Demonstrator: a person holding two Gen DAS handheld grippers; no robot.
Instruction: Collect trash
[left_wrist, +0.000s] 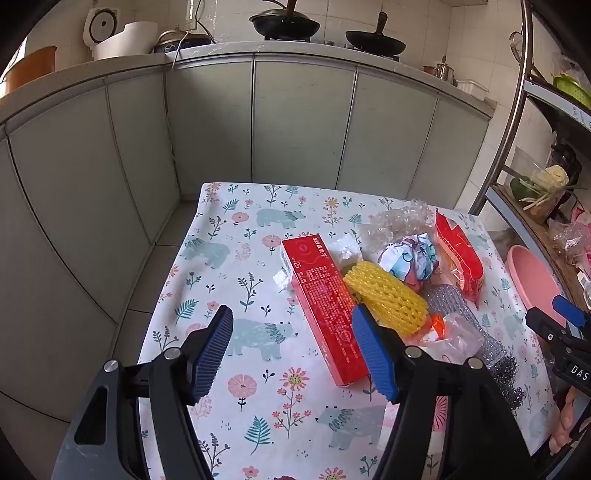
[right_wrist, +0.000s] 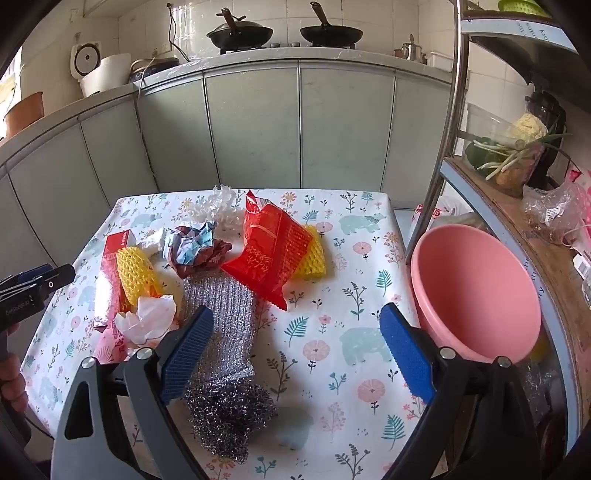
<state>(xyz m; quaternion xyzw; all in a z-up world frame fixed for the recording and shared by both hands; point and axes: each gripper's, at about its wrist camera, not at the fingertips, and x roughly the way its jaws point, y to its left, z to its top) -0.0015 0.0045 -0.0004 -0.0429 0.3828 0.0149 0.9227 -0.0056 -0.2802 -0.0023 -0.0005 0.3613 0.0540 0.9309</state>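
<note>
Trash lies in a heap on the flowered tablecloth (left_wrist: 236, 266) (right_wrist: 354, 266): a long red carton (left_wrist: 323, 308) (right_wrist: 110, 280), a yellow foam net (left_wrist: 384, 295) (right_wrist: 136, 273), crumpled printed paper (left_wrist: 406, 260) (right_wrist: 194, 245), a red snack bag (left_wrist: 460, 254) (right_wrist: 271, 253), a silver mesh sleeve (right_wrist: 221, 317) with a steel wool scourer (right_wrist: 229, 413), and white crumpled plastic (right_wrist: 147, 321). My left gripper (left_wrist: 295, 354) stands open above the cloth, its right pad beside the carton. My right gripper (right_wrist: 295, 350) is open and empty, near the mesh sleeve. A pink bowl (right_wrist: 476, 291) (left_wrist: 528, 280) hangs off the table's right edge.
Grey cabinet doors (right_wrist: 258, 125) and a counter with two black woks (right_wrist: 240, 33) stand behind the table. A metal shelf rack (right_wrist: 454, 110) with vegetables and bags rises on the right. Tiled floor (left_wrist: 147, 280) lies to the table's left. A second yellow foam net (right_wrist: 314, 254) lies under the snack bag.
</note>
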